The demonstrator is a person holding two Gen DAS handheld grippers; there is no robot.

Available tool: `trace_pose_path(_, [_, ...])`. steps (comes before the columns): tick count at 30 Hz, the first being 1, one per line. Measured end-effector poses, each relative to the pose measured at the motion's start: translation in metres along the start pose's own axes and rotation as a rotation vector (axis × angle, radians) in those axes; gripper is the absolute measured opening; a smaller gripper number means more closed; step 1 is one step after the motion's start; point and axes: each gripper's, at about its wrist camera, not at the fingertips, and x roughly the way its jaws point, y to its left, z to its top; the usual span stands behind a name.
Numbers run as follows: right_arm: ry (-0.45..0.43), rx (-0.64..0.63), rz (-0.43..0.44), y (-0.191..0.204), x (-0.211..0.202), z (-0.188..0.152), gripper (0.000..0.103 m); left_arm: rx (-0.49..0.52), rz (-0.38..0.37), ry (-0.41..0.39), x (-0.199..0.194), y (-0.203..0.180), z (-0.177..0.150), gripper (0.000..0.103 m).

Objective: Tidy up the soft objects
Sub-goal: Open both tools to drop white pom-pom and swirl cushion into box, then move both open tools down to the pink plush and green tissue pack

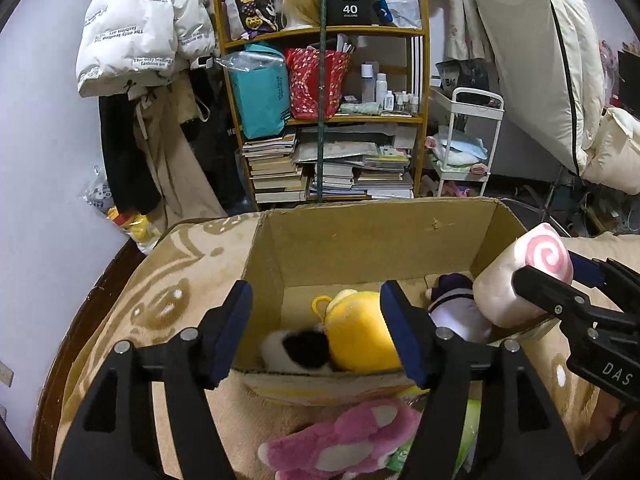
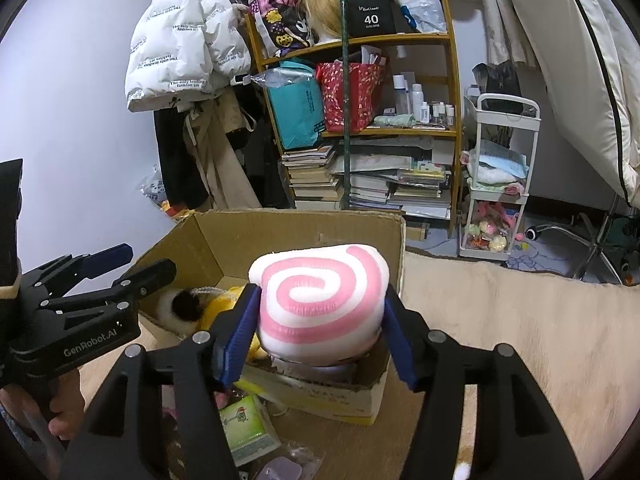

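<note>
Behind your work area stands a crowded wooden shelf (image 1: pixel 324 92) with stacked books, bags and bottles, a white puffer jacket (image 1: pixel 136 28) hanging to its left and a small white cart (image 1: pixel 468 140) to its right. In front of you, an open cardboard box (image 1: pixel 372 236) sits on a beige patterned blanket (image 1: pixel 180 292).

Your left claw (image 1: pixel 316 332) hovers over the near left part of the box with its jaws standing well apart and nothing between them. Below it, inside the box, lie a yellow plush (image 1: pixel 356 332) and a black-and-white plush (image 1: pixel 296 348), touching each other, with a purple-and-white doll (image 1: pixel 456 308) at the right side.

Your right claw (image 2: pixel 320 328) has the pink swirl roll plush (image 2: pixel 320 300) between its blue pads (image 2: pixel 240 332), over the box's right near corner. The left pad lies against the plush; whether the right one still presses it, you cannot tell from here.

Outside the box, on the blanket just in front of it, a pink furry plush (image 1: pixel 340 444) lies beside a green packet (image 2: pixel 244 428).
</note>
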Motion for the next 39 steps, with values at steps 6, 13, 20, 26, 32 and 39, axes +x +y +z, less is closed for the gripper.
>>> trace_pose_path(6, [-0.027, -0.012, 0.010, 0.005, -0.011, 0.001, 0.083, -0.015, 0.013, -0.004, -0.013, 0.009, -0.002, 0.084])
trace_pose_path(13, [-0.028, -0.024, 0.011, 0.015, -0.028, -0.006, 0.099, -0.049, 0.025, 0.013, -0.031, 0.023, -0.007, 0.092])
trace_pose_path(20, [-0.023, -0.059, 0.009, 0.028, -0.048, -0.015, 0.103, -0.068, 0.031, 0.036, -0.054, 0.034, -0.017, 0.093])
trace_pose_path(26, [-0.012, -0.081, 0.006, 0.036, -0.063, -0.024, 0.103, -0.078, 0.036, 0.059, -0.072, 0.042, -0.026, 0.094])
trace_pose_path(32, [-0.010, -0.092, -0.004, 0.041, -0.076, -0.031, 0.103, -0.090, 0.035, 0.079, -0.085, 0.046, -0.034, 0.094])
trace_pose_path(39, [0.012, -0.118, -0.001, 0.050, -0.081, -0.042, 0.103, -0.087, 0.034, 0.108, -0.092, 0.047, -0.045, 0.094])
